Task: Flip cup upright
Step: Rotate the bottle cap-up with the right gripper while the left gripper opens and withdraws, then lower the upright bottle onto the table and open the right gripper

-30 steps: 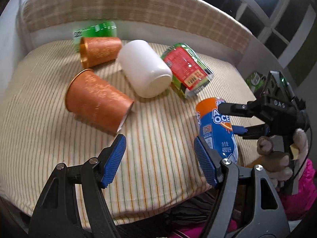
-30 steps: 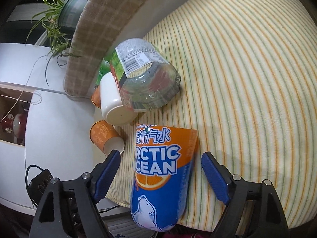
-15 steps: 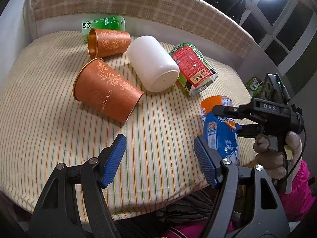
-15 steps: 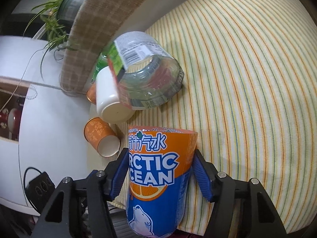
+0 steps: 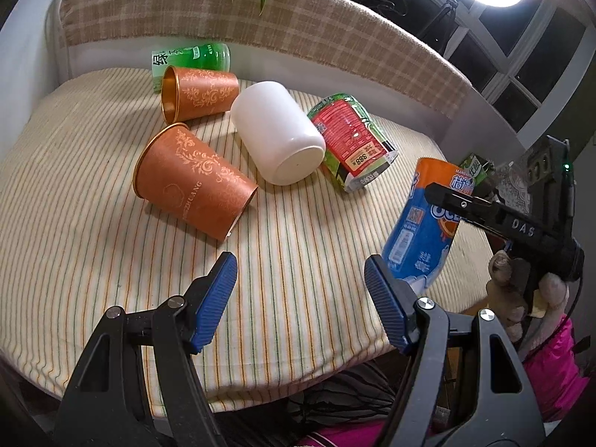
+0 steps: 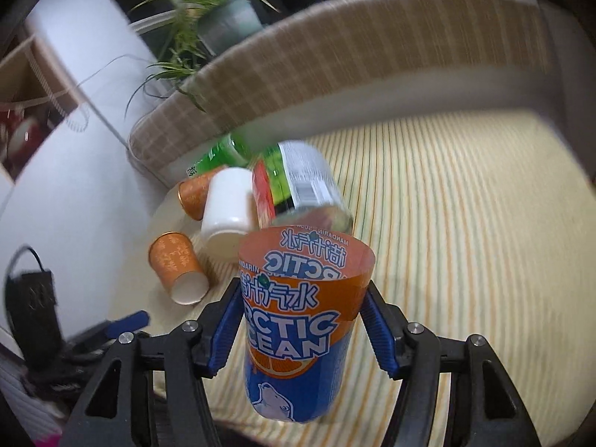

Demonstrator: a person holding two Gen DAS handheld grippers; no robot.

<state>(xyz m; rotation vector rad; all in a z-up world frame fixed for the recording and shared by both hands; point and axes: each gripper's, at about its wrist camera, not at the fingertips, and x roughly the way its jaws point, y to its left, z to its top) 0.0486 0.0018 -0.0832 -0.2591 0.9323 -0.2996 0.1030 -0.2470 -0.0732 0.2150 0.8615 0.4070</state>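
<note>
right gripper [image 6: 303,329] fingers clamp the blue-orange cup [image 6: 298,335] — now lifted, tilted — left gripper [image 5: 300,298] still wide.

We see a round table under a striped cloth [image 5: 93,231]. On it lie two orange cups [image 5: 193,182] [image 5: 201,91], a white cup [image 5: 277,136], a green bottle [image 5: 193,56] and a red-labelled cup [image 5: 354,141], all on their sides.

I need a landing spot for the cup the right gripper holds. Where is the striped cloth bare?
Bare cloth lies between the near orange cup and the Arctic Ocean cup held by the right gripper. Crowded at the back: far orange cup, white cup, red-green cup.
</note>
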